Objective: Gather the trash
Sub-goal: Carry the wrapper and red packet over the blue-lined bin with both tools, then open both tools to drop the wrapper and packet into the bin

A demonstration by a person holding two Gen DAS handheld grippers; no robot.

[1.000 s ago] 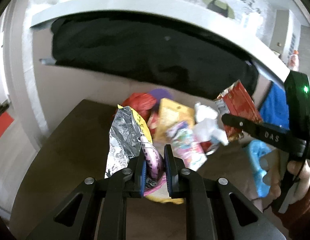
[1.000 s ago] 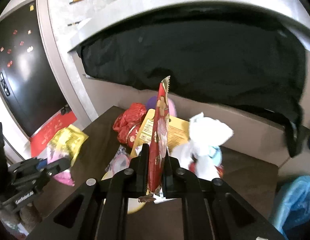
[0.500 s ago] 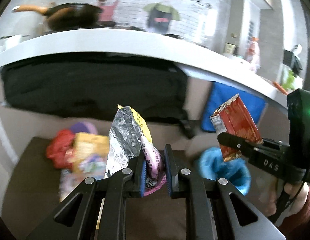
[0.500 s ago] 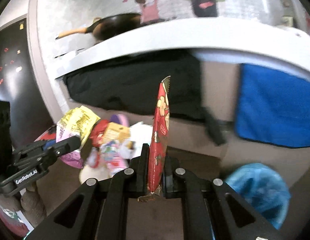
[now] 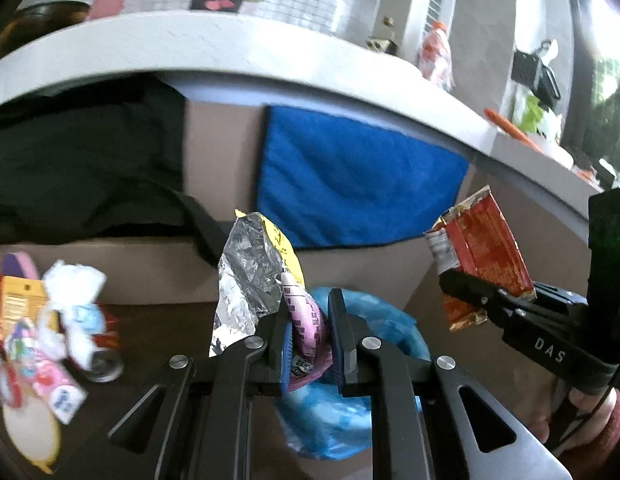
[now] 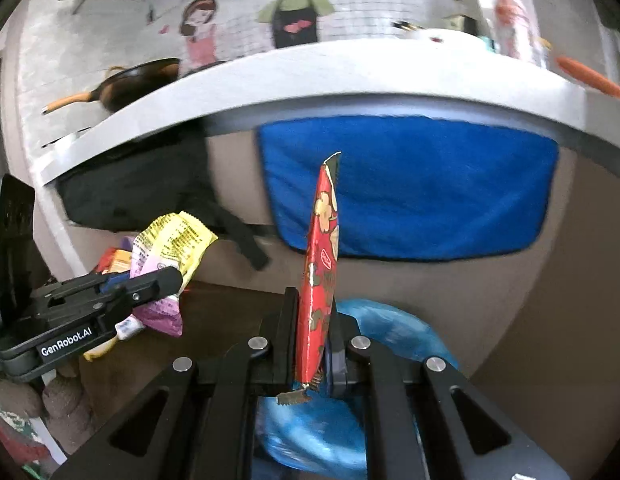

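Note:
My left gripper (image 5: 310,312) is shut on a crumpled wrapper (image 5: 262,276), silver inside with yellow and pink print; the same wrapper (image 6: 170,248) shows at the left of the right wrist view. My right gripper (image 6: 314,312) is shut on a flat red snack wrapper (image 6: 322,264) standing on edge, also seen as the red wrapper (image 5: 482,248) at the right of the left wrist view. A blue bin bag (image 5: 374,320) lies below and just beyond both grippers, its mouth (image 6: 394,328) partly hidden by the fingers. A heap of trash (image 5: 46,320) remains on the dark table (image 5: 158,320) at left.
A blue towel (image 6: 410,188) and a black cloth (image 5: 78,168) hang under a white counter edge (image 5: 230,48). A pan (image 6: 126,84) rests on the counter. A hand (image 5: 582,412) in a red sleeve holds the right gripper.
Both grippers have swung to the right, away from the trash heap, carrying their wrappers. The blue bag has come from the right edge into the middle under them.

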